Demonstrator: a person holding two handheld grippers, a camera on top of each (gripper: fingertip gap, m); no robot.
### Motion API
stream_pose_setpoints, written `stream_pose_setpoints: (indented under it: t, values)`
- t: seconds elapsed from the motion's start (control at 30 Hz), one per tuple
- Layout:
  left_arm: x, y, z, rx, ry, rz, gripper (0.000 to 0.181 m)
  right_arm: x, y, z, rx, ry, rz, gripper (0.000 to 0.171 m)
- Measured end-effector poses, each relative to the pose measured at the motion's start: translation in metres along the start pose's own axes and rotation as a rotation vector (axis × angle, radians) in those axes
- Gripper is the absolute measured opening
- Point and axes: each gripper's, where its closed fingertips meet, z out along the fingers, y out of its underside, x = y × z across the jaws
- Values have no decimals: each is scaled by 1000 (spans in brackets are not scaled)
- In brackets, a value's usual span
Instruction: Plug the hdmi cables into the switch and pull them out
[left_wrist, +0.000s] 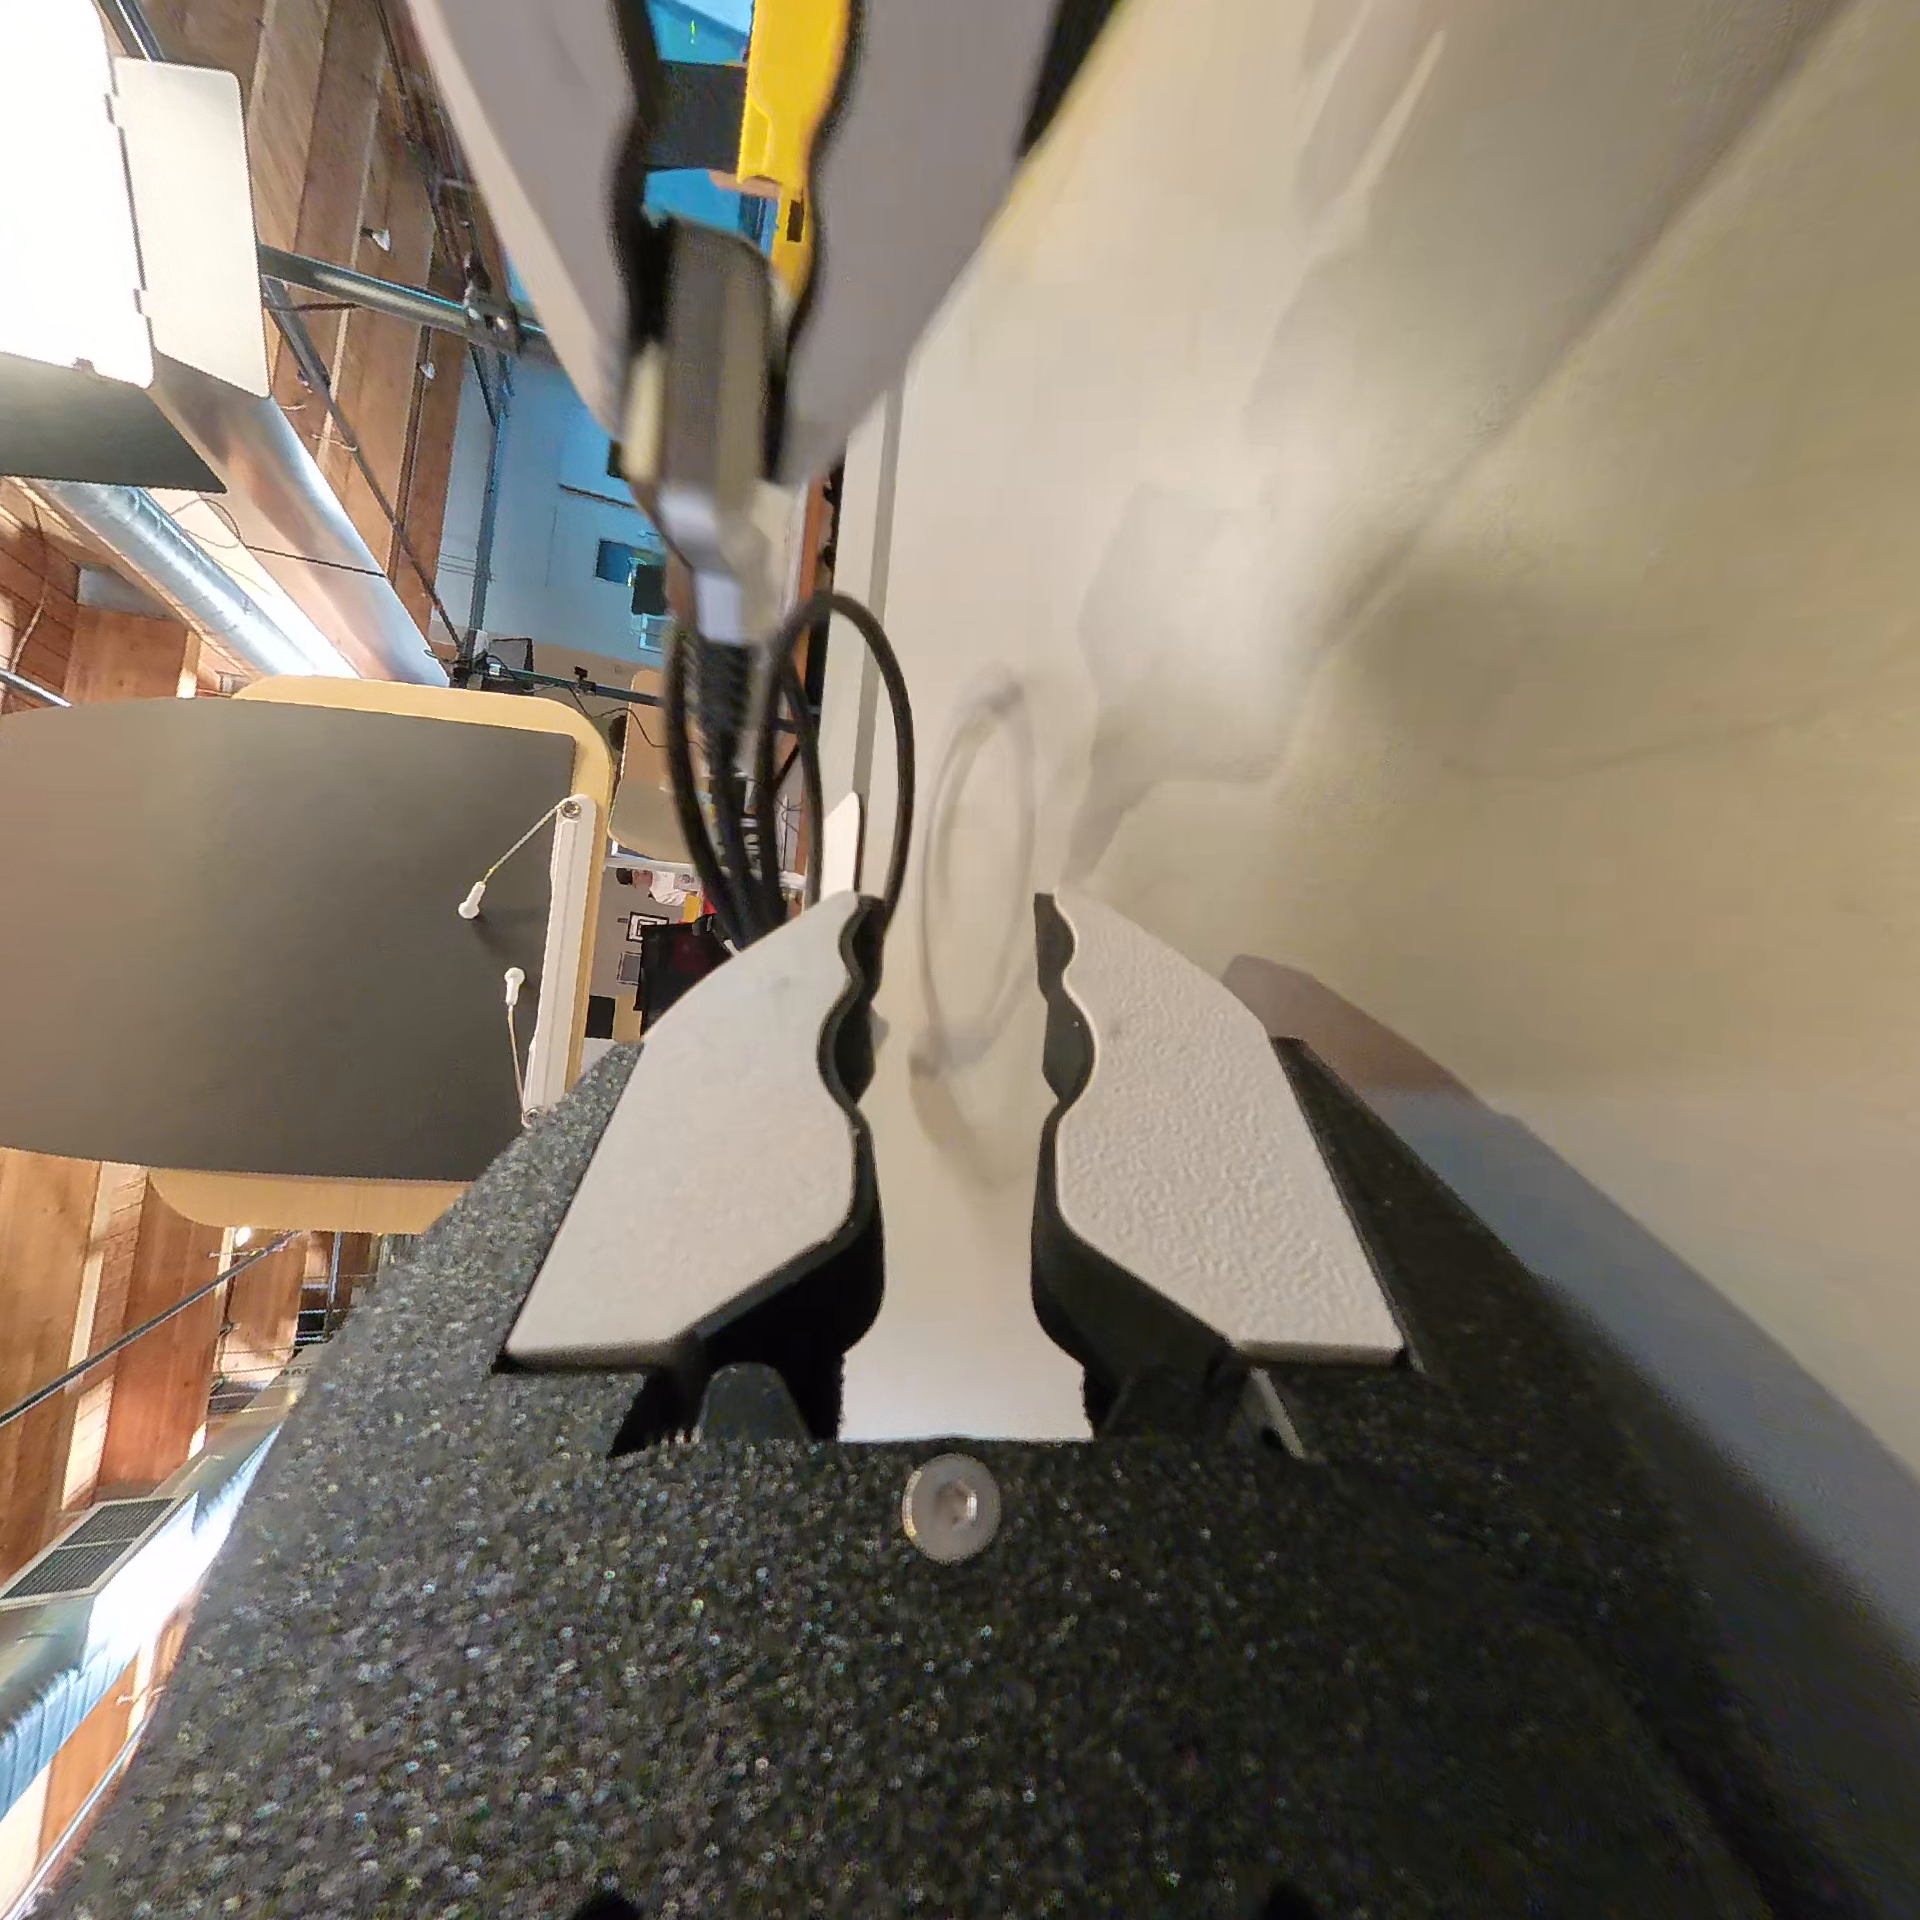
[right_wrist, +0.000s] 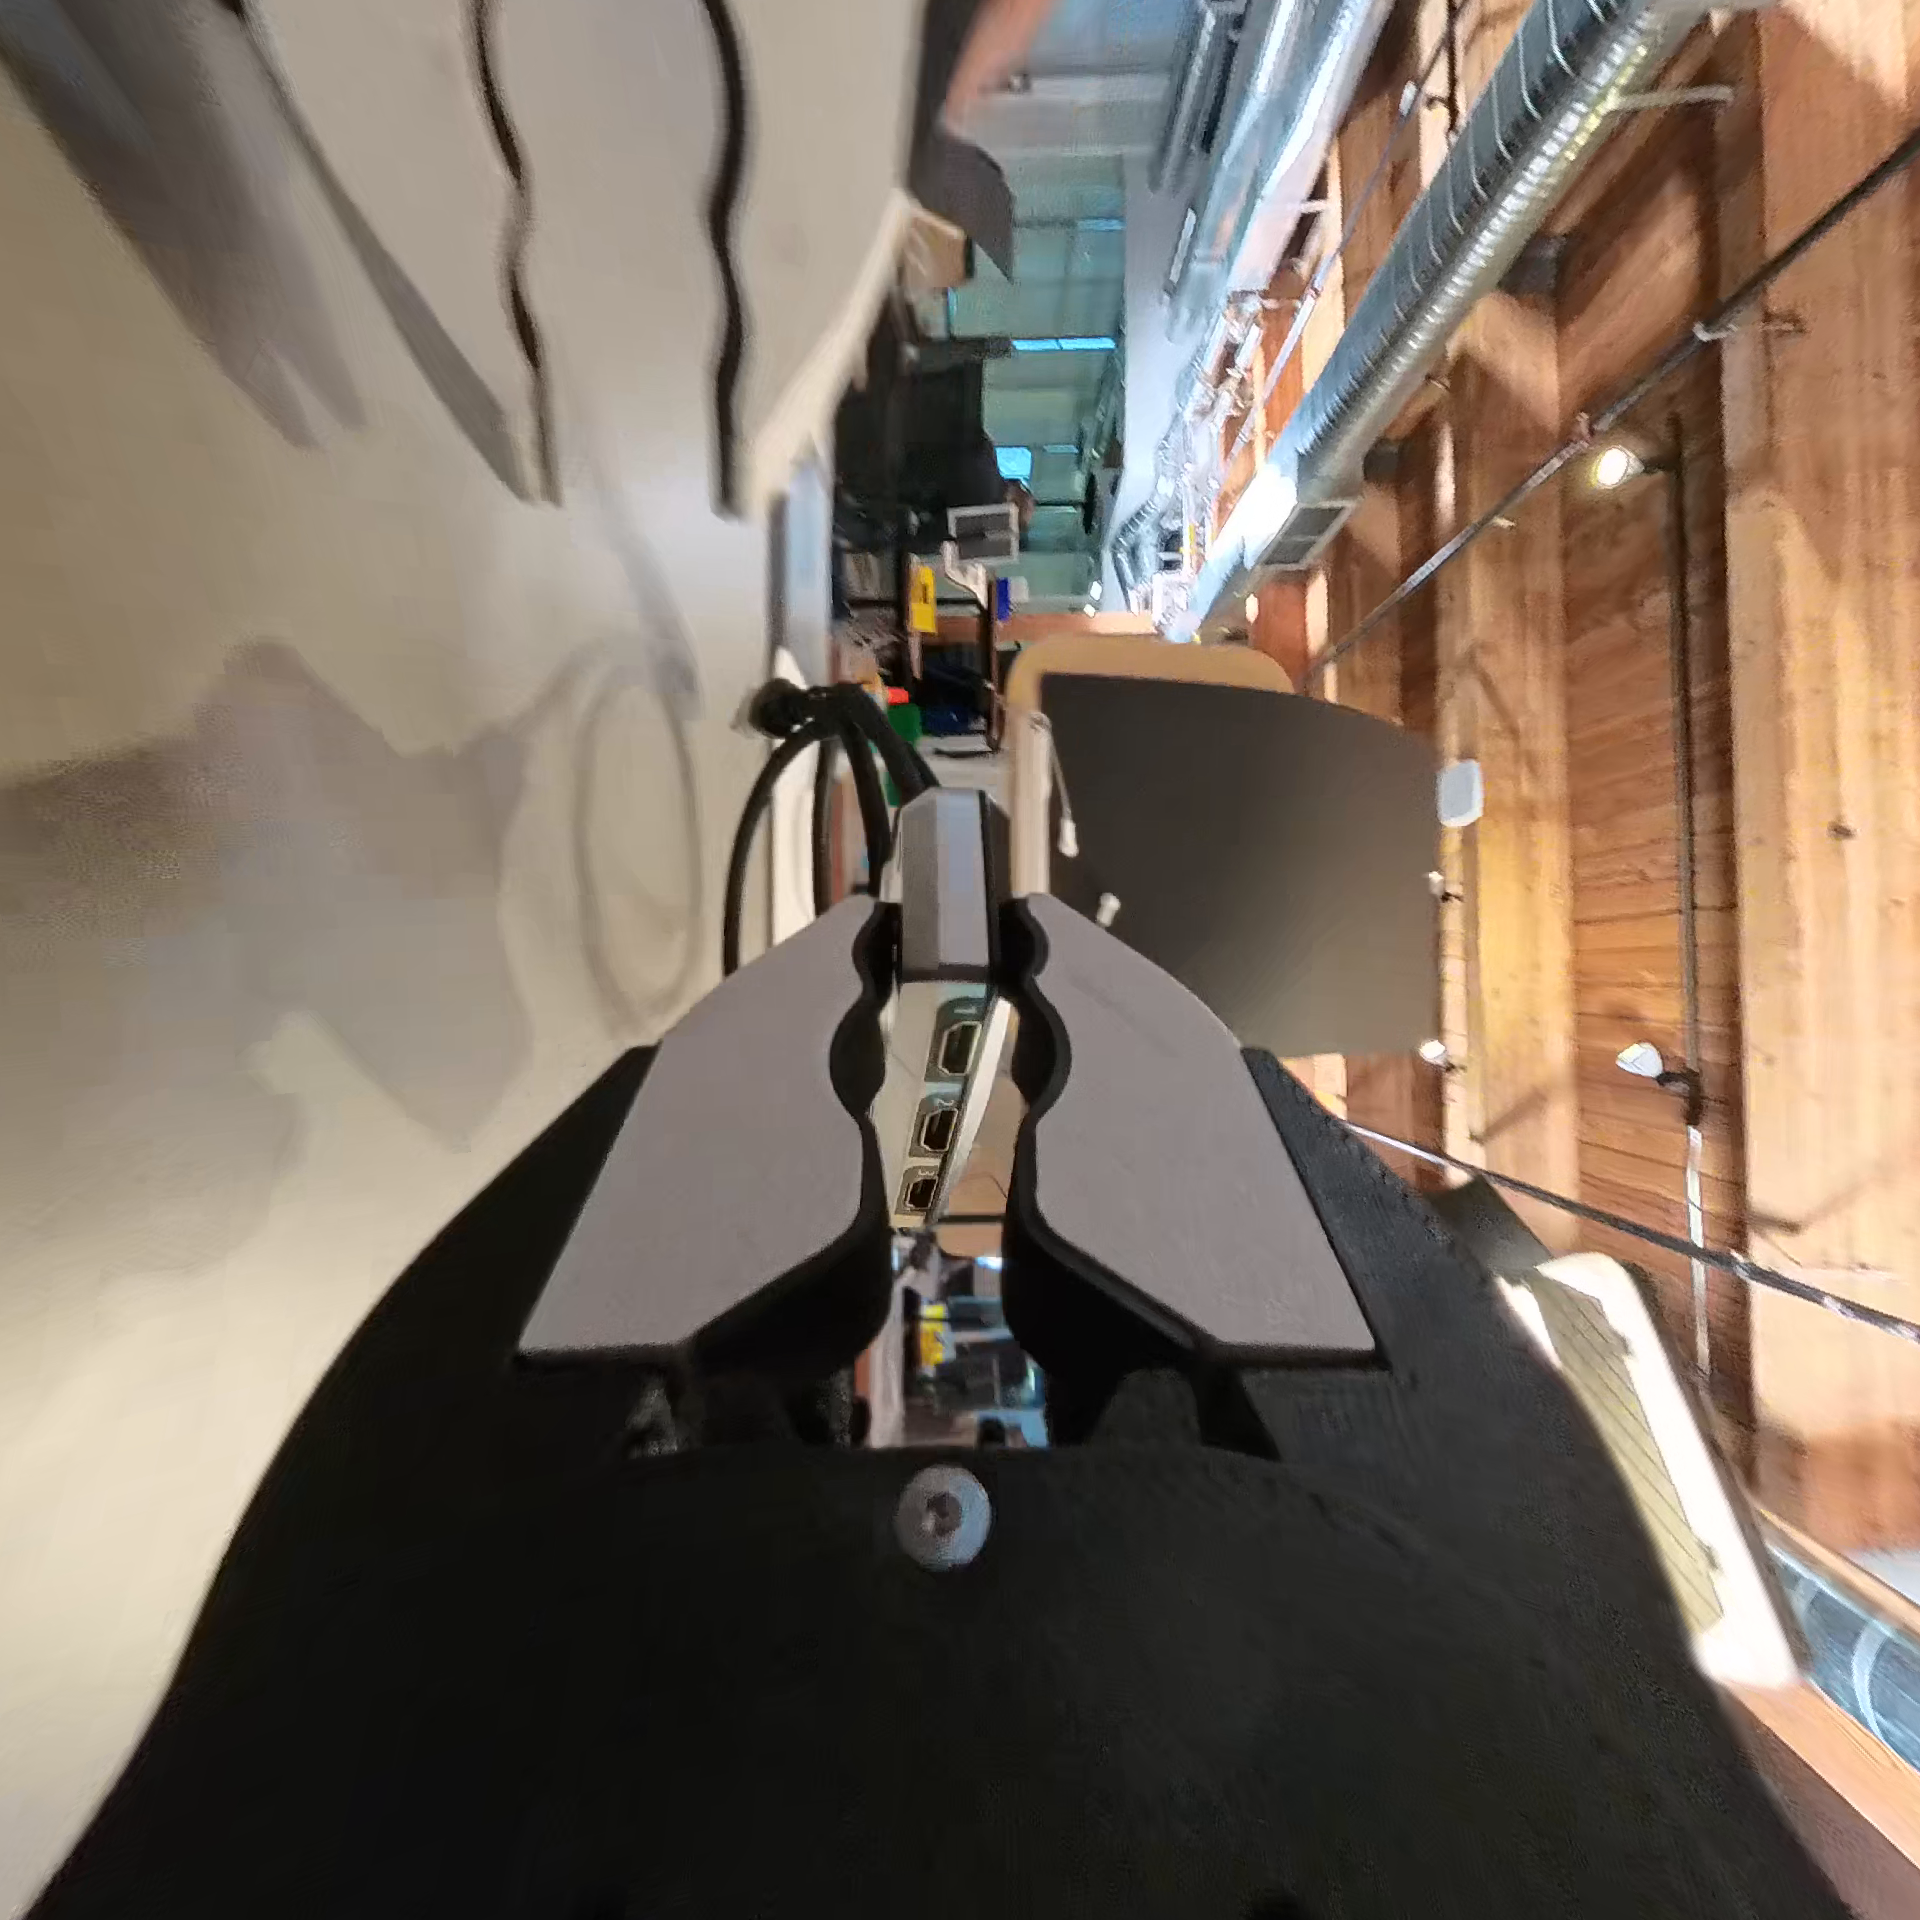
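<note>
Two grippers are in your hands, both rolled sideways against the white table (left_wrist: 1351, 520), which fills the right of the left wrist view. Your left gripper (left_wrist: 956, 956) stands parted, with nothing between its fingers. Your right gripper (right_wrist: 948, 951) clamps the silver HDMI switch (right_wrist: 940, 997) at frame centre, three empty ports facing the camera. Black HDMI cables (right_wrist: 831, 769) loop just beyond it, by the table edge.

- White table (left_wrist: 1455, 520) (right_wrist: 260, 935) under everything.
- Black panel with pale wooden rim (left_wrist: 260, 914) (right_wrist: 1247, 862) stands far off.
- Silver ducts (right_wrist: 1455, 260) run along wooden ceiling beams (right_wrist: 1818, 727).
</note>
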Motion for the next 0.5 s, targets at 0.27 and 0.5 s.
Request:
stream_pose_setpoints:
  t: [0.27,0.5]
  values:
    - [-4,6,-1,-19,-10,-4,27,96,50,-43,-136,178,26,20]
    - [-5,11,0,-36,-15,1,26,160,132,-100,-296,216,139,20]
